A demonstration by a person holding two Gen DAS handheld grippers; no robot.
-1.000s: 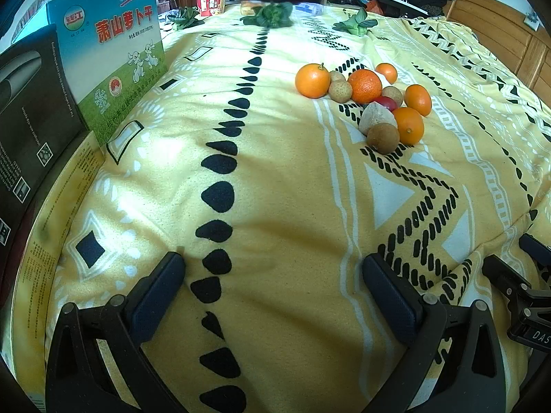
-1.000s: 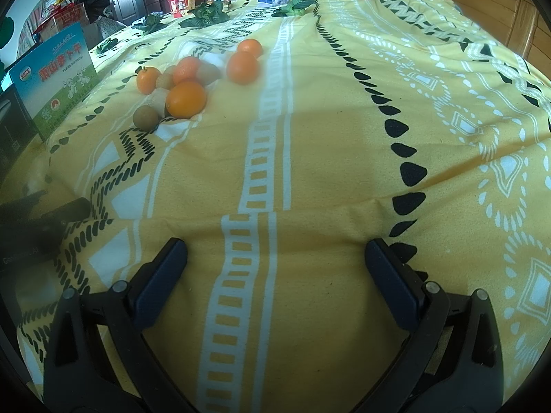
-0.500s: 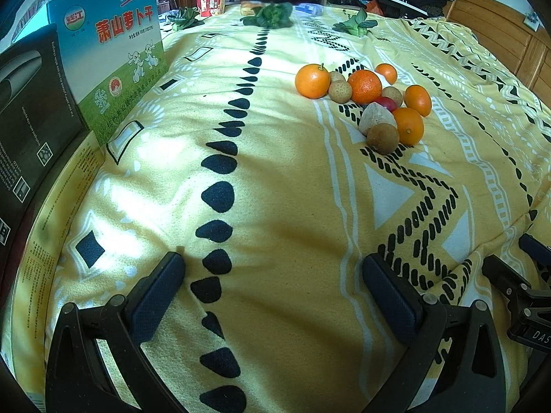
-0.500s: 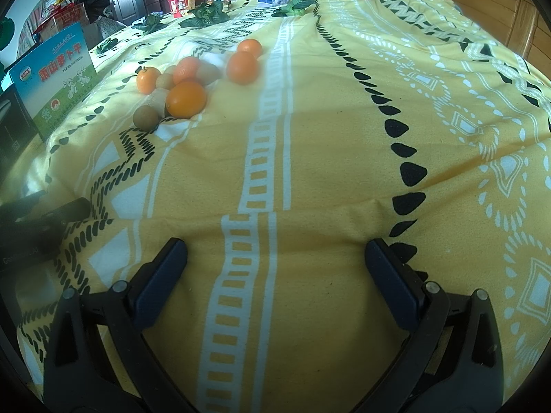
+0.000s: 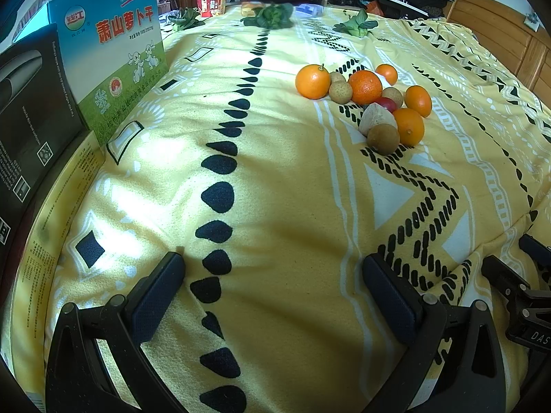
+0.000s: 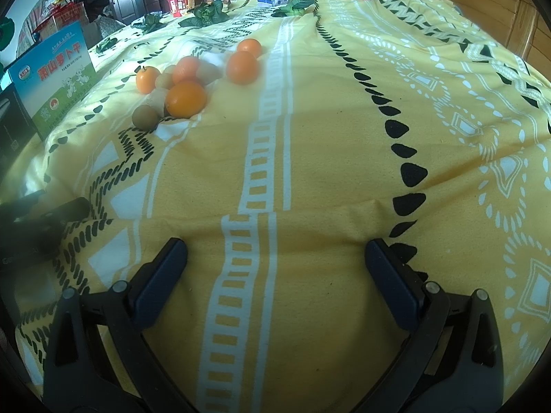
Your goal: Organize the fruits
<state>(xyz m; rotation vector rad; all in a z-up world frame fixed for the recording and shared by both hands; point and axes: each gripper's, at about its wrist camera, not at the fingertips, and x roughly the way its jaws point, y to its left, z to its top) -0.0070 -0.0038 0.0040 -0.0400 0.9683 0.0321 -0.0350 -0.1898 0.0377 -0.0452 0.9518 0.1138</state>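
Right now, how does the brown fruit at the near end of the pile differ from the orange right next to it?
The brown fruit is dull, brown and smaller; the orange is glossy, bright and larger. The brown fruit lies nearest the grippers, the orange just behind it to the right. Both are roundish, rest on the yellow blanket and touch each other.

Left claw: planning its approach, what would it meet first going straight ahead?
Only yellow patterned blanket lies ahead of the open left claw; the fruit pile sits right of that line. Farther off, possibly the leafy greens; depth unclear.

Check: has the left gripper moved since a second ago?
No. The left gripper frames the same black spots, and the blue box sits unchanged in the left wrist view.
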